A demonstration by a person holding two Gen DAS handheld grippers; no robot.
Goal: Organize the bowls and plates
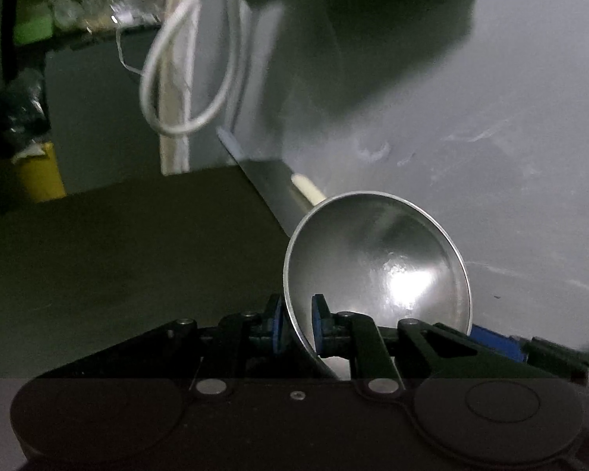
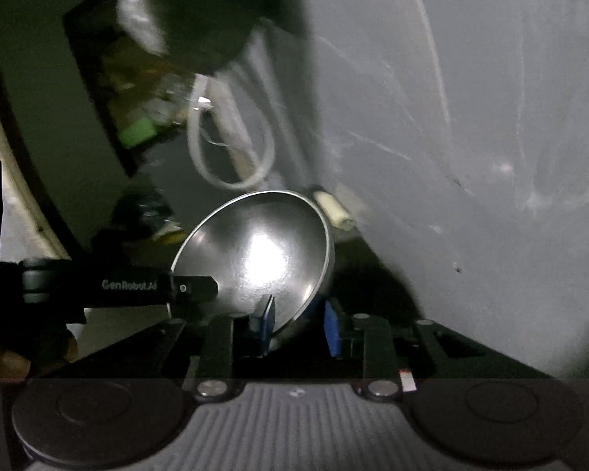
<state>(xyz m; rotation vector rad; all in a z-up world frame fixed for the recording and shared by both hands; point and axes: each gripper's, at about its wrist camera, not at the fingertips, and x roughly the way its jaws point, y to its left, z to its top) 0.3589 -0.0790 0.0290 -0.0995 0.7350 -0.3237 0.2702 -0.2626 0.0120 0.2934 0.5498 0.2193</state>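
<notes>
A: Background? Dim room, scuffed grey wall (image 1: 471,125), looped white cable (image 1: 184,78) hung at left, dark flat table (image 1: 137,243) below.

B: Noted. Material of the bowl (image 1: 377,263)?

A: Shiny smooth metal, round, thin rim, bright glare inside. It is tilted on edge, raised off the table beside the wall.

B: Left gripper (image 1: 296,325)?

A: Nearly closed, blue pads clamped on the bowl's rim, one inside, one outside.

B: Right gripper (image 2: 300,327)?

A: Narrowed too; the opposite rim is pinched between its blue pads. Same bowl (image 2: 255,255) is gripped by both.

B: Pose?

A: Both are pointed forward and downward, facing each other's side across the bowl.
</notes>
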